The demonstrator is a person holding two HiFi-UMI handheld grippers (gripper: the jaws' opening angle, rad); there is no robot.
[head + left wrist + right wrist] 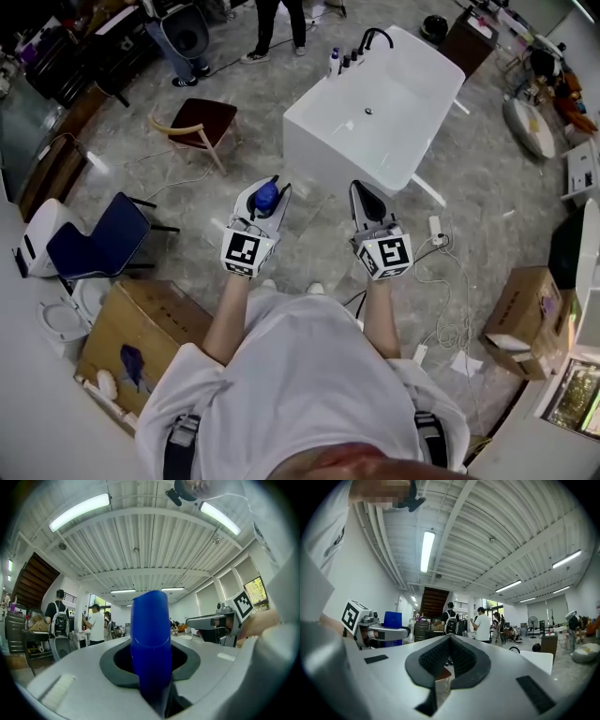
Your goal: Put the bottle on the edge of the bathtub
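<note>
A blue bottle [266,196] stands up between the jaws of my left gripper [271,186], which is shut on it. In the left gripper view the bottle [151,634] fills the middle and hides the pads of the left gripper [152,665]. My right gripper [362,188] is held beside it at the same height, shut and empty. In the right gripper view its ribbed pads [436,657] meet at the tip of the right gripper [450,654]. The white bathtub [347,155] stands on the floor ahead of both grippers, well apart from them.
Small bottles [335,62] and a black faucet [375,37] sit on the tub's far rim. A wooden chair [199,122] and a blue chair [98,234] stand to the left. Cardboard boxes [141,328] [525,319] flank me. Cables [441,281] lie on the right. People [187,37] stand beyond.
</note>
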